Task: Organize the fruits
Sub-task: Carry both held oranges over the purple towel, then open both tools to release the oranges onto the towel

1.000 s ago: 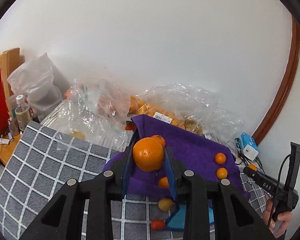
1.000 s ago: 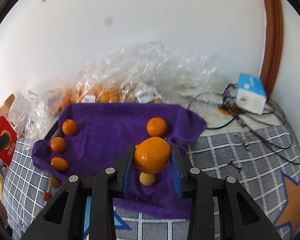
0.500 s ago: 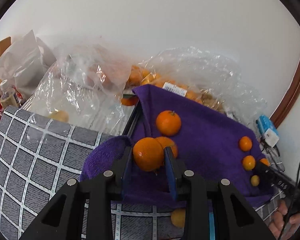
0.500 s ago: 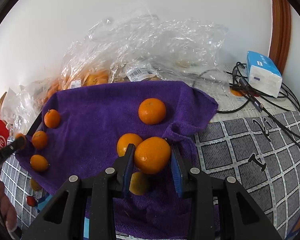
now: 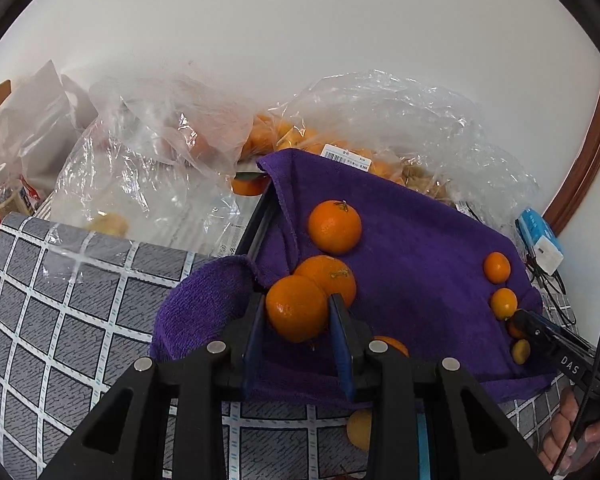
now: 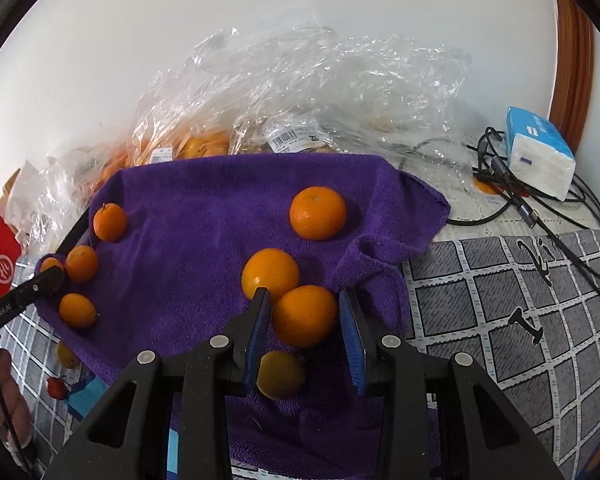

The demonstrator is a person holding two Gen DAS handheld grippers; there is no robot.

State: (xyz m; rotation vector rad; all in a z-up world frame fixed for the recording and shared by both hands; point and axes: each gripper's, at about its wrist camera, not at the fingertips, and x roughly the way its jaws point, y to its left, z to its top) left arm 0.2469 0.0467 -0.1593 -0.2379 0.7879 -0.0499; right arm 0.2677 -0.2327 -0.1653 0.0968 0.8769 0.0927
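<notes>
Purple towel (image 5: 420,240) fills the middle of both views, spread over a grey checked mat (image 5: 60,300) on the counter. In the left wrist view the left gripper (image 5: 298,312) has its fingers clamped on an orange (image 5: 296,308) at lower centre, pressed against a second orange (image 5: 332,272) just behind it, with a third (image 5: 334,226) farther up the towel. The right wrist view shows the right gripper (image 6: 304,316) with its fingers spread around another orange (image 6: 305,315); a gap shows on the right side, so it is loose, resting on the towel beside a neighbour (image 6: 270,274). Only the right view shows the tangled cables (image 6: 512,184) and the whole tissue pack (image 6: 540,152) at upper right; only the left view shows the bulging clear bags (image 5: 140,152) at upper left. Small oranges (image 5: 497,267) line the towel's right edge in the left view, where the other gripper's tip covers one. Bare towel lies open in the centre of the right view. Crinkled plastic (image 6: 320,92) along the wall blurs the fruit inside. A yellowish fruit (image 6: 280,374) sits half hidden under the right fingers.
</notes>
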